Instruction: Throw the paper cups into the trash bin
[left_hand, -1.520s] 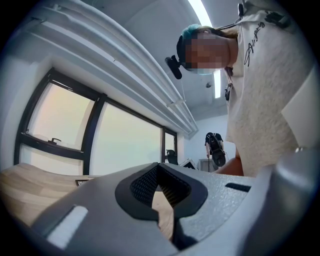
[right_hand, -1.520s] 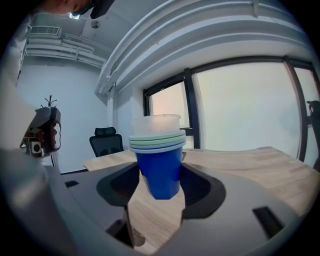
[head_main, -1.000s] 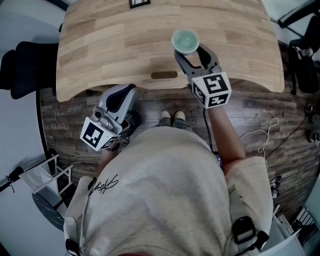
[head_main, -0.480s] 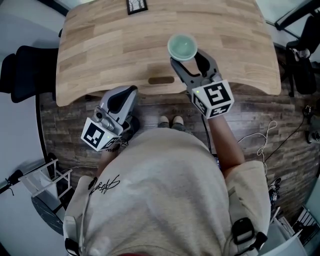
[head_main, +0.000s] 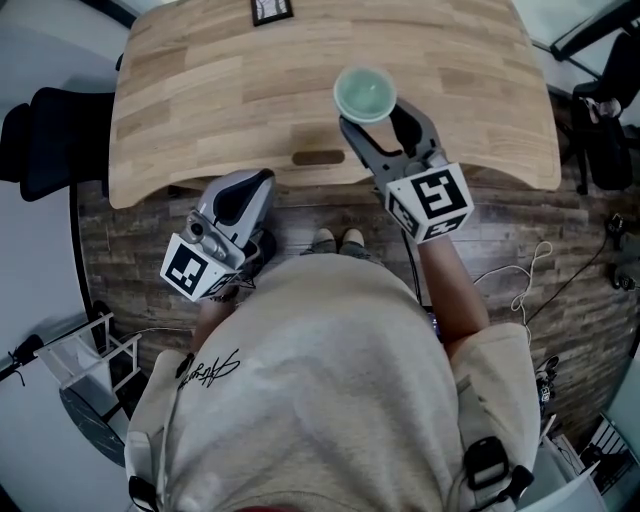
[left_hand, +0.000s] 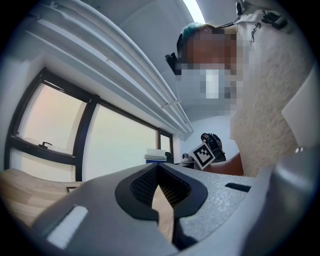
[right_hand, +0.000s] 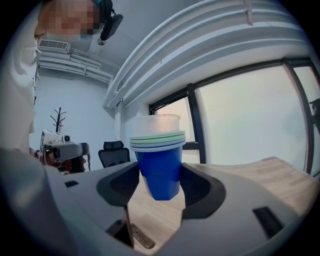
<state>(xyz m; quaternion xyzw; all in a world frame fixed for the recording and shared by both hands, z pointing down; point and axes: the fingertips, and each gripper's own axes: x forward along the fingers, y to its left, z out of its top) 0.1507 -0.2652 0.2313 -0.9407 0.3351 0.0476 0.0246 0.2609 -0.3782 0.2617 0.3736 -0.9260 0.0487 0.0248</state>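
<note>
Blue-bottomed cups (right_hand: 159, 167): clamped in your right gripper (right_hand: 158, 186), over table (head_main: 200, 90).
Left gripper (left_hand: 159, 186): your jaws together, nothing between.

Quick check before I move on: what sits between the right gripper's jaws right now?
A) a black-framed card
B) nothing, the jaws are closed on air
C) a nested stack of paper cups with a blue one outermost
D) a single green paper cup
C: the right gripper view shows the right gripper closed on the sides of the nested stack of paper cups, blue outermost with pale green and white rims above it.
</note>
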